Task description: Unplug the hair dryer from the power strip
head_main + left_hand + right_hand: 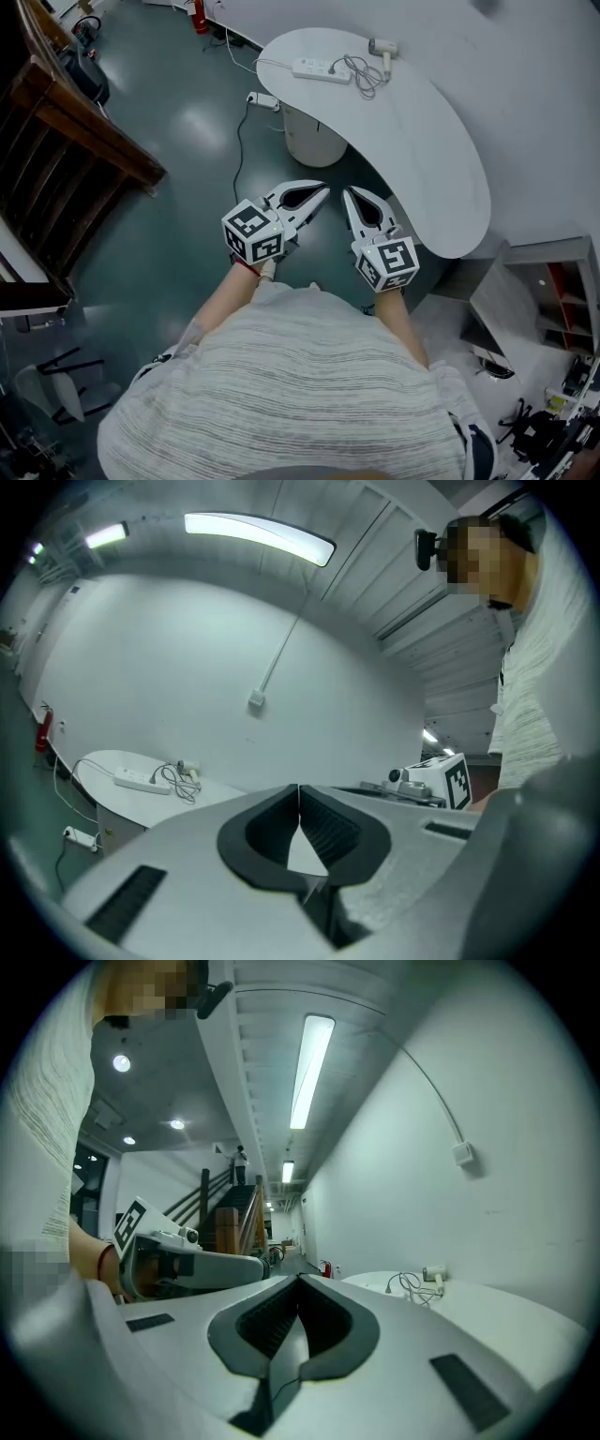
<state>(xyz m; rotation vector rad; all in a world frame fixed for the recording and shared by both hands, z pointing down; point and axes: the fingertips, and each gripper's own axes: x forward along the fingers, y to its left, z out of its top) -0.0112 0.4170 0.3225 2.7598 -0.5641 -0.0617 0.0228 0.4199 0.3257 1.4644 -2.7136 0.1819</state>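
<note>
The left gripper (323, 190) is clenched, its dark ribbed pads meeting at the tips with nothing between them, as the left gripper view (299, 789) shows. The right gripper (349, 192) is likewise closed on nothing, tips together in the right gripper view (300, 1279). Both are held close to the chest of the person (309, 384) in a grey striped sweater, side by side and pointing toward the near edge of a curved white table (441, 178).

Well apart from both grippers, at the table's far end, lies a long white power strip (322, 69). Its long axis runs left to right in the head view. Just right of it, a loosely coiled grey cable (364, 75) reaches the strip's right end. Beyond the coil lies a small white hair dryer (382, 47), barrel crosswise and handle pointing back toward the person; its plug is too small to make out.

At the lower right stands a grey open shelf unit (525, 281), with red items in its compartments.
</note>
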